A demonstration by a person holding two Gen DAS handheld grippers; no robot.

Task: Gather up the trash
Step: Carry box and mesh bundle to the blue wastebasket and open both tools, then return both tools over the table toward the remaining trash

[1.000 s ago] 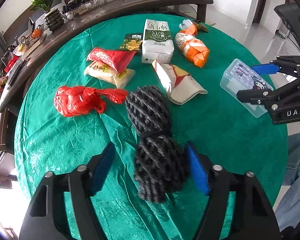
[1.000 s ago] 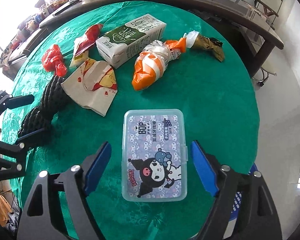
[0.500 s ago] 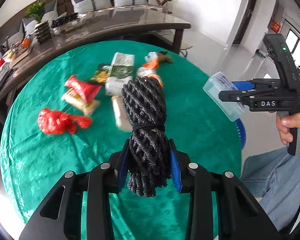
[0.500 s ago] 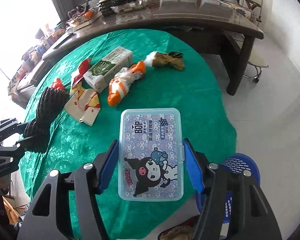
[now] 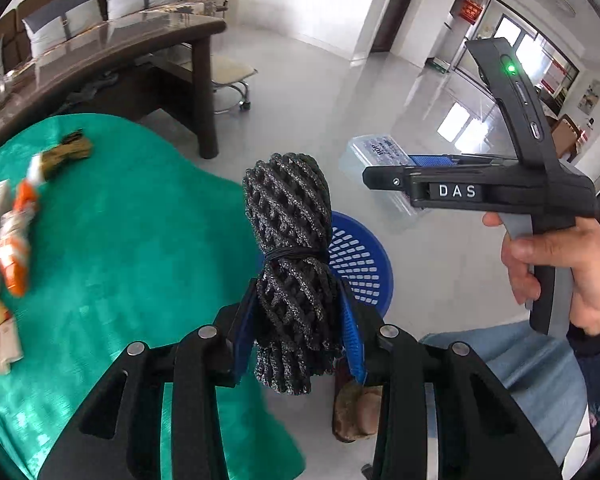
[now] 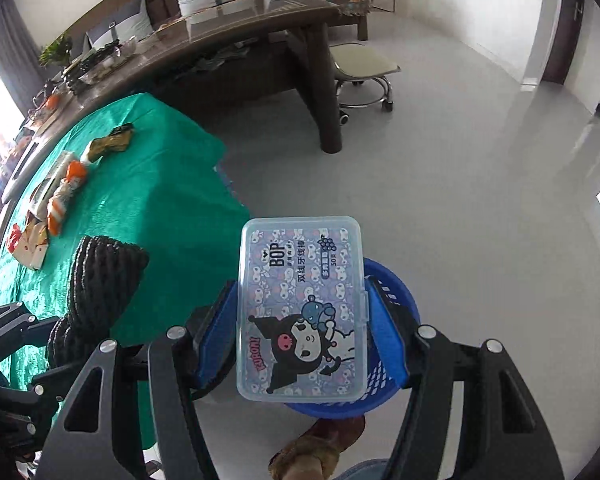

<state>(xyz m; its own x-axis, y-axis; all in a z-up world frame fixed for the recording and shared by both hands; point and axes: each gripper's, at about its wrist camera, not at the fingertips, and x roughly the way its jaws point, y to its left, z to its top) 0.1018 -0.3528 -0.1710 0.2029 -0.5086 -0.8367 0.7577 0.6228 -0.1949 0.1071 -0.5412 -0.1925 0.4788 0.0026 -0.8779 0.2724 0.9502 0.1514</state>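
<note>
Both grippers tilt steeply downward above the blue basket (image 6: 396,292): left gripper (image 5: 296,332) clamps the black foam net bundle (image 5: 290,236), jaws easing slightly apart, right gripper (image 6: 302,328) clamps the clear plastic box (image 6: 300,308)

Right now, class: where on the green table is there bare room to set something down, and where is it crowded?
Bare: the green tablecloth between the orange wrapper and the table's near edge, beside the black mesh bundle. Crowded: the far-left strip, where wrappers lie close together.

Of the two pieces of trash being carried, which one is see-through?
The plastic box with the cartoon lid, in the right tool; the left tool carries an opaque black foam net.
</note>
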